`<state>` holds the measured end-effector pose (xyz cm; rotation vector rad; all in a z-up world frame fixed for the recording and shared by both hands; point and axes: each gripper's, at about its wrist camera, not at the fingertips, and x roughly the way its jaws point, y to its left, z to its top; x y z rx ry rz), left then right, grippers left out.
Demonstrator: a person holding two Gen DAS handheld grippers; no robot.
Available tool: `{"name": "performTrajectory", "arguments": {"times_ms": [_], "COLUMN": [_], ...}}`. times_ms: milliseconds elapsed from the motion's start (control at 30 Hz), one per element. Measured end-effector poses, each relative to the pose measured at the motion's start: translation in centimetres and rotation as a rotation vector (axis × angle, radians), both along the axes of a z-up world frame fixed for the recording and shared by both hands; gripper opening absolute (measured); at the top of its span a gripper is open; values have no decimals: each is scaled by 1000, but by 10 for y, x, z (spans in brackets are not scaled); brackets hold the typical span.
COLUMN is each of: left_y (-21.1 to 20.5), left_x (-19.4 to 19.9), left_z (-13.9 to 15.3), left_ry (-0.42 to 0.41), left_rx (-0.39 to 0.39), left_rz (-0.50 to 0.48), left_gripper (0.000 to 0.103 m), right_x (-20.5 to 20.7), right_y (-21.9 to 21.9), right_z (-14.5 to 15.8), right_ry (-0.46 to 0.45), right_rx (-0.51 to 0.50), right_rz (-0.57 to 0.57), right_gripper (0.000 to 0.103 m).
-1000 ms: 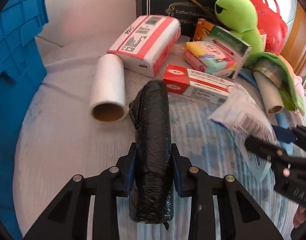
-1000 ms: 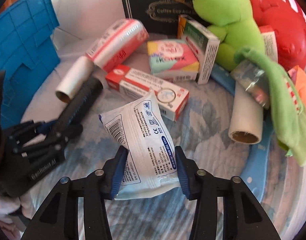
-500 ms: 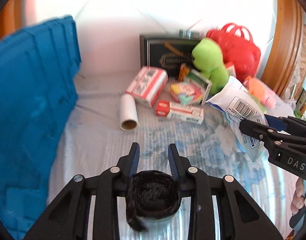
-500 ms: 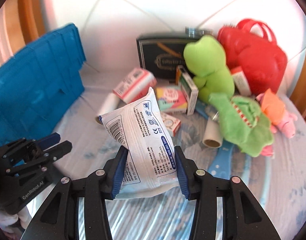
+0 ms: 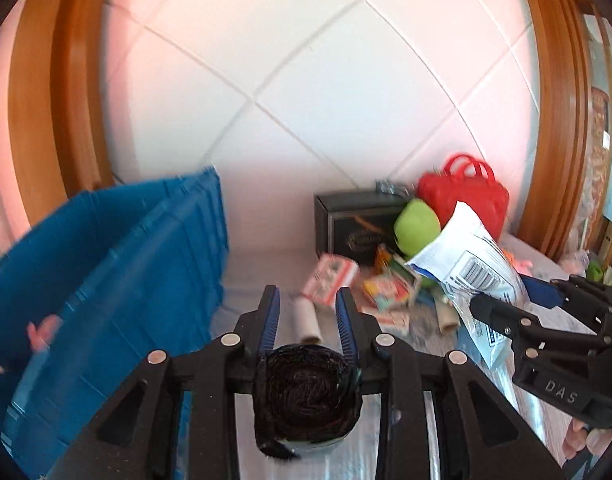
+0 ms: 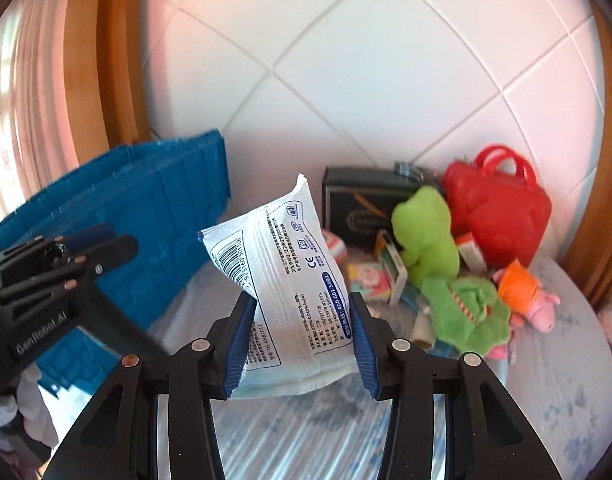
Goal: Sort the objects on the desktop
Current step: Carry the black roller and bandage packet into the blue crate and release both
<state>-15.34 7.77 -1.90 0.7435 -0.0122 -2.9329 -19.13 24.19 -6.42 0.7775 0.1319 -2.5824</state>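
The left gripper (image 5: 307, 320) is clamped on a black roll (image 5: 307, 394) of wrapped film, whose round end faces the camera while its body sits between the blue pads, low in the near part of the left wrist view; the right gripper (image 6: 302, 340) is clamped on a white packet (image 6: 284, 280) printed with a barcode and blue text, which stands tilted up and to the left out of the pads, with its lower edge sagging below them; both things are held clear above the surface (image 6: 545, 380), which wears a pale blue patterned cloth; to the left stands a blue crate (image 6: 146, 208), its ribbed wall close behind the left gripper in the right wrist view; at the far side, against the white tiled wall (image 6: 385, 60), lies the rest of the clutter: a black box (image 6: 357, 200) with gold lettering, a red plastic case (image 6: 497, 204) with handles, a green plush frog (image 6: 429, 240) slumped in front of it, and a small pink and orange plush (image 6: 525, 296) to its right; nearer lie a red and white pack (image 5: 329, 278), a white paper roll (image 5: 306, 318) and some small colourful boxes (image 5: 389, 288), partly blurred; a fingertip (image 5: 585, 438) shows under the right gripper at the right edge of the left wrist view.
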Motion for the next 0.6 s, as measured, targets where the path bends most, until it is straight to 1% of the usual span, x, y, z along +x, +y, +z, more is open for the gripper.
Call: {"name": "performTrajectory", "arguments": {"times_ms": [33,100,133,200,233,333,467,500,600], "left_y": [-11,-28,-42,-65,-83,-135,-201,-221,-265], "left_x": [2,5,7,10,13,20,31,33,39], "left_z": [18,41,59,82,97,131,155,157,149], "left_ry": [27,61,84,112,131,162,181,172,135], "left_rx": [-6,-15,-23,-30,-26,-11,-42,-52,-49], "left_rz": [10,30,42,67,82,125,205,222,259], "left_gripper": [29,29,29,29,29,29,29,29,28], "right_x": [1,4,6,8,8,9,12,13,14], "right_y": [-8,-25,-38,-67,-80,-130,-200,-217,-272], "right_z": [13,36,49,73,82,110,137,141,145], "right_ry": [23,63,84,120,130,161,185,189,175], "right_rx": [-3,-11,-14,-25,-29,-40,-48,-46,-34], "right_rz": [2,14,22,42,53,95,141,153,188], "right_gripper": [45,45,45,45,45,45,45,45,45]}}
